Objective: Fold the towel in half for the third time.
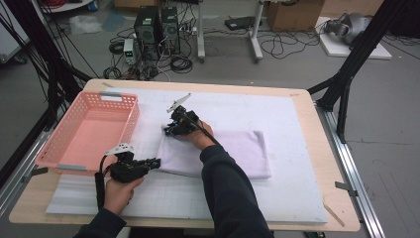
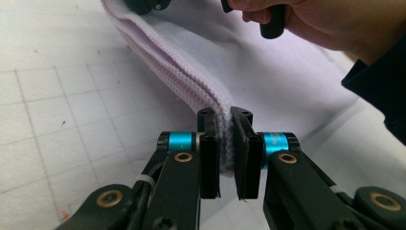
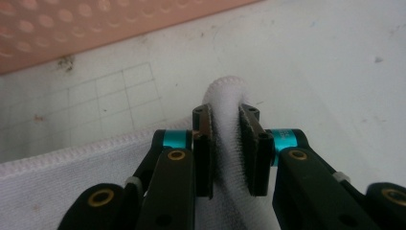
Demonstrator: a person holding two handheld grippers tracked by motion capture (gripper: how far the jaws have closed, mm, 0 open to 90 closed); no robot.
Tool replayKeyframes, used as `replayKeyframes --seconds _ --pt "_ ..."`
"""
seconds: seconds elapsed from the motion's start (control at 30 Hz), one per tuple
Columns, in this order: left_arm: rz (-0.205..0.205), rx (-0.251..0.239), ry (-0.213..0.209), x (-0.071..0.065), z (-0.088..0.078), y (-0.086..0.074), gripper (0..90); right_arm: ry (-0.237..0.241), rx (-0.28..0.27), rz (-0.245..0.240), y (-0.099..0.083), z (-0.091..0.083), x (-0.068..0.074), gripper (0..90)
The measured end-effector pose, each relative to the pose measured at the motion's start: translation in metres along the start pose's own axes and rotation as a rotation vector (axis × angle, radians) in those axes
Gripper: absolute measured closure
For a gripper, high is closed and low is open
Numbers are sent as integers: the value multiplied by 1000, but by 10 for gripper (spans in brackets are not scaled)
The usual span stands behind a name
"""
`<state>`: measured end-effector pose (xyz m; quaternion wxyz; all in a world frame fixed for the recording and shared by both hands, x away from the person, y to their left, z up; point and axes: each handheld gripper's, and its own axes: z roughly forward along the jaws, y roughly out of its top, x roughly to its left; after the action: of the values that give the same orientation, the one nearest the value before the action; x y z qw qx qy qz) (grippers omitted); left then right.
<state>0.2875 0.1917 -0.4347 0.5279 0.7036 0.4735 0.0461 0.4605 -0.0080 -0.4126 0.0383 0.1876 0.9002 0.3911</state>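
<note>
A folded white towel (image 1: 237,153) lies flat on the gridded white mat in the high view. My left gripper (image 1: 157,162) is at the towel's near left corner, and in the left gripper view it (image 2: 226,143) is shut on the towel's (image 2: 268,72) thick folded edge. Over the far left corner sits my right gripper (image 1: 168,130). Seen in the right gripper view, it (image 3: 226,139) is shut on a bunched fold of the towel (image 3: 72,182), which bulges up between the pads. The person's right hand (image 2: 325,24) is at the far end of the same edge.
A pink plastic basket (image 1: 130,124) stands at the table's left, close to the towel, and its perforated wall (image 3: 95,24) lies just beyond my right gripper. The white mat (image 1: 297,188) covers most of the wooden tabletop. Cables and computer cases sit on the floor behind.
</note>
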Motion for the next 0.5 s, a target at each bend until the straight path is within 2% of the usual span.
replayKeyframes --seconds 0.17,0.27,0.5 --pt "-16 -34 -30 -2 0 3 825 -8 -22 -8 2 -11 0 774" --pt "7 -68 -43 -7 -1 6 825 -8 -51 -9 1 -20 0 774" --pt "32 -76 -89 -24 11 12 824 -11 -80 -11 -5 -39 0 771"
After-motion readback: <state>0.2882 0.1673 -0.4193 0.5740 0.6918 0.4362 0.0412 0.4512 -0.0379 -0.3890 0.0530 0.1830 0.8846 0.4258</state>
